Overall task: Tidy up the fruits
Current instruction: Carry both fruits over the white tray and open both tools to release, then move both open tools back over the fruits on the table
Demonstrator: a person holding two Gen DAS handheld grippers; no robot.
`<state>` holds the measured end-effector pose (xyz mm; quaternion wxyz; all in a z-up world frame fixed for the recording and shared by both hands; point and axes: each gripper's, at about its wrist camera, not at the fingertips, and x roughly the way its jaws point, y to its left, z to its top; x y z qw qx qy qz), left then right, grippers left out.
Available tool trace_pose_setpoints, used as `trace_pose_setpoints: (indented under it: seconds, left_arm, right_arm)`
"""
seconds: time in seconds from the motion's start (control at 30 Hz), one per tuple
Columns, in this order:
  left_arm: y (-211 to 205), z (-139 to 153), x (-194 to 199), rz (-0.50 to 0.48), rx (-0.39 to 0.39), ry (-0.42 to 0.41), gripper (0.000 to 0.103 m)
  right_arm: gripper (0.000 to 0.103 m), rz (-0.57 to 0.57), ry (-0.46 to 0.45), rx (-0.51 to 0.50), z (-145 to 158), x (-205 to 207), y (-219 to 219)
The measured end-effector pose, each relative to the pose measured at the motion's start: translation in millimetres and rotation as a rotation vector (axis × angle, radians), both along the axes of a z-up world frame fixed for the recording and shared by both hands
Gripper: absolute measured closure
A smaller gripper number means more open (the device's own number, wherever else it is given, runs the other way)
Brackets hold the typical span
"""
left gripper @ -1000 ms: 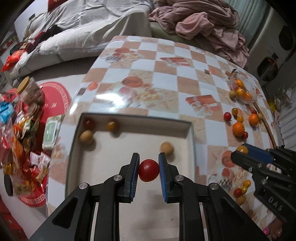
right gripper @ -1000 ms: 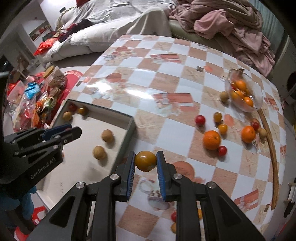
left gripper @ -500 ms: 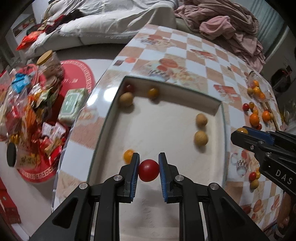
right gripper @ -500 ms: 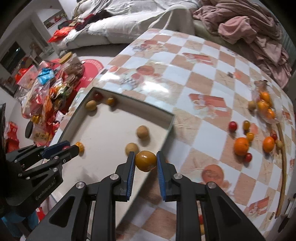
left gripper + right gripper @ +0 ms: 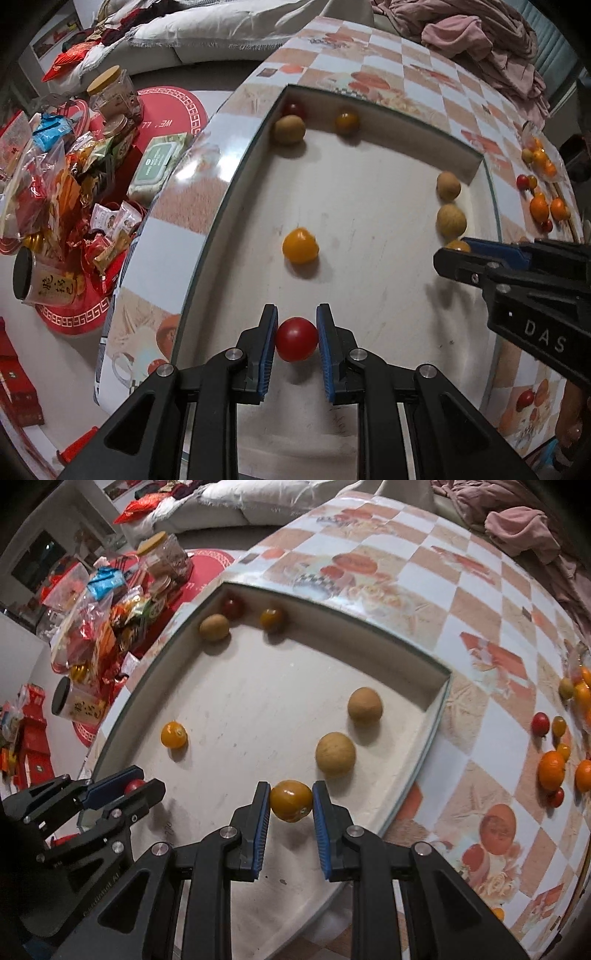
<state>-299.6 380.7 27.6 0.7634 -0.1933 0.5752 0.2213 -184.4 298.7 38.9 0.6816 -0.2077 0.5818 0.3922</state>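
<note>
the checkered tabletop (image 5: 476, 602) carries a big white tray (image 5: 369, 206) with small fruits in it (brown, yellow and red ones). more fruits (image 5: 550, 770) lie outside it on the right. the left gripper (image 5: 296, 339) has its jaws clamped on a red tomato (image 5: 296, 339) over the tray. the right gripper (image 5: 290, 801) squeezes a yellow-brown tomato (image 5: 291, 800) there too.

Carried on the checkered desk (image 5: 476, 590): a shallow white tray (image 5: 432, 716) near its left edge. Scattered loose on the desk to the right of the tray, well apart from it: small red tomatoes (image 5: 540, 723), yellow tomatoes (image 5: 559, 726) and oranges (image 5: 551, 770). Farther right, at the frame edge, partly cut off: a clear bag of fruit (image 5: 540, 157).
</note>
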Motion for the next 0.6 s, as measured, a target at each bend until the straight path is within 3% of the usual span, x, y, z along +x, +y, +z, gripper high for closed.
trace_pose_setpoints:
  seconds: [0.3, 0.33, 0.37, 0.4, 0.5, 0.6]
  left_arm:
    - [-2.5, -8.7, -6.9, -0.011, 0.002, 0.018, 0.079]
    - [-3.1, -9.3, -7.3, -0.014, 0.000, 0.021, 0.069]
    - [-3.4, -9.6, -8.0, -0.015, -0.001, 0.022, 0.045]
    - [-3.6, -8.6, -9.3, -0.008, 0.011, 0.021, 0.036]
    - [-4.1, -6.2, -11.1, -0.006, 0.028, 0.014, 0.035]
    - [-3.1, -6.3, -11.7, -0.004, 0.023, 0.022, 0.035]
  right_arm:
    - [0.078, 0.010, 0.018, -0.047, -16.0, -4.8, 3.3]
    - [0.077, 0.012, 0.014, -0.046, -15.7, -5.1, 3.2]
    - [0.076, 0.014, 0.014, -0.048, -15.3, -5.2, 3.5]
    - [0.075, 0.015, 0.017, -0.048, -15.9, -5.5, 4.2]
    - [0.068, 0.009, 0.032, -0.042, -16.1, -5.2, 6.4]
    - [0.053, -0.004, 0.032, -0.034, -13.7, -3.4, 4.4]
